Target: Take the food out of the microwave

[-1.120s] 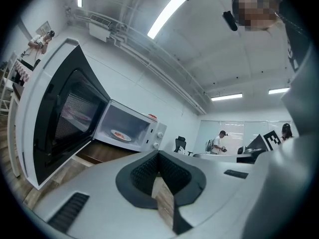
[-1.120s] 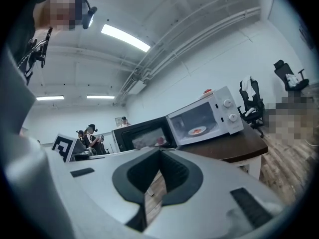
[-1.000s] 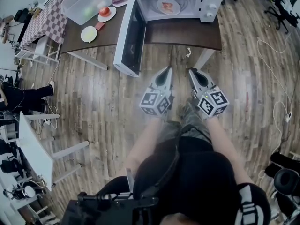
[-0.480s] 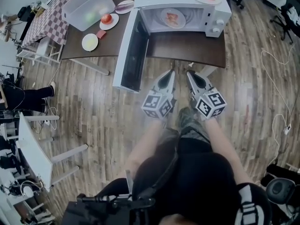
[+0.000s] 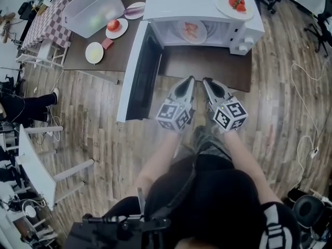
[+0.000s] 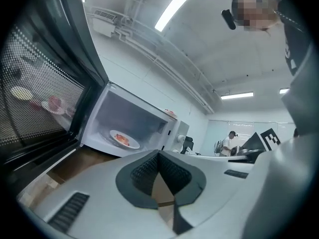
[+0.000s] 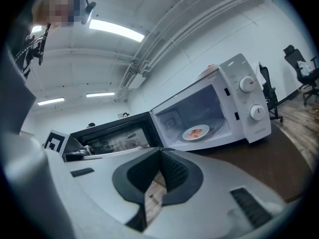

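Plainly, left claw (image 5: 189, 80) and right claw (image 5: 206, 80) sit closed, empty; food (image 5: 191, 30) inside the microwave (image 5: 179, 1) is indistinct.

Clear plastic bin (image 5: 93, 8) on brown table (image 5: 118, 55), plate with red fruit (image 5: 116, 28) just beside; checkered cloth (image 5: 49, 22) further left; wood floor (image 5: 285, 102).

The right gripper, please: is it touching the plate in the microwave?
Apart: the head view shows brown tabletop between the right gripper and the plate.

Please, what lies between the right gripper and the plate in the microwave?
Only bare brown tabletop in front of the open microwave, per the head view.
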`<state>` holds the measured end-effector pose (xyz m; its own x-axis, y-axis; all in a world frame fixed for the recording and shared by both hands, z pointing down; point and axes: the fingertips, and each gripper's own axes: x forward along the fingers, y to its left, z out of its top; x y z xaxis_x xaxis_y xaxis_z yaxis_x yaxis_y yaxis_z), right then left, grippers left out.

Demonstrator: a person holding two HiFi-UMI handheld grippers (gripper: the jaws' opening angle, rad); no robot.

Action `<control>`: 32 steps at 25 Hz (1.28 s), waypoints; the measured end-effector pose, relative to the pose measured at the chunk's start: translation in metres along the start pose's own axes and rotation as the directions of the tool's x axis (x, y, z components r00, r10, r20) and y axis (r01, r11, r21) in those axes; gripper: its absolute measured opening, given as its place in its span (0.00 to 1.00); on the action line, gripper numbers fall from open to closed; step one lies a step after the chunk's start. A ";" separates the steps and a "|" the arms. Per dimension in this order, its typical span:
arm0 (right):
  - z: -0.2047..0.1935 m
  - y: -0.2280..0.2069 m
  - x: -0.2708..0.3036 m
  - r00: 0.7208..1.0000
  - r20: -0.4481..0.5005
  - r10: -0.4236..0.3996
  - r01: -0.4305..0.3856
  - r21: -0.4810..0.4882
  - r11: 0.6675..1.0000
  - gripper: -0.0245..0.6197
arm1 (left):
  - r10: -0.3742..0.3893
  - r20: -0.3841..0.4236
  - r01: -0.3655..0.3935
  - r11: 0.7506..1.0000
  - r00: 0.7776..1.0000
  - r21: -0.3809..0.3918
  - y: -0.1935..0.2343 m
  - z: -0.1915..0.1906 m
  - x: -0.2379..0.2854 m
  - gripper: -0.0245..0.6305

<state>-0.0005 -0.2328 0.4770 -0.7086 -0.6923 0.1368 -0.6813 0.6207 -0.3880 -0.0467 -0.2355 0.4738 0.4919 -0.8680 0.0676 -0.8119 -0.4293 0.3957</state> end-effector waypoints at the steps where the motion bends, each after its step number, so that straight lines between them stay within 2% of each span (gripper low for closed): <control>1: 0.001 -0.005 0.004 1.000 -0.004 0.001 -0.001 0.004 1.000 0.04 | 0.002 -0.001 -0.002 1.000 1.000 -0.003 0.002 0.000 0.006 0.05; 9: 0.006 -0.036 0.041 0.999 -0.041 0.025 -0.022 0.072 0.997 0.04 | 0.046 -0.010 -0.047 0.999 0.999 -0.023 0.026 -0.002 0.046 0.05; 18: 0.009 -0.068 0.071 0.999 -0.051 0.013 -0.002 0.215 0.977 0.05 | 0.083 -0.012 -0.083 0.996 0.997 -0.028 0.046 -0.002 0.073 0.05; 32: 0.005 -0.089 0.091 0.998 -0.054 -0.030 0.046 0.315 0.948 0.05 | 0.092 -0.020 -0.093 0.995 0.996 -0.041 0.055 -0.010 0.085 0.05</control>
<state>-0.0031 -0.3533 0.5192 -0.6969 -0.6893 0.1977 -0.6201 0.4407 -0.6490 -0.0466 -0.3301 0.5106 0.4214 -0.8986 0.1222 -0.8404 -0.3363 0.4251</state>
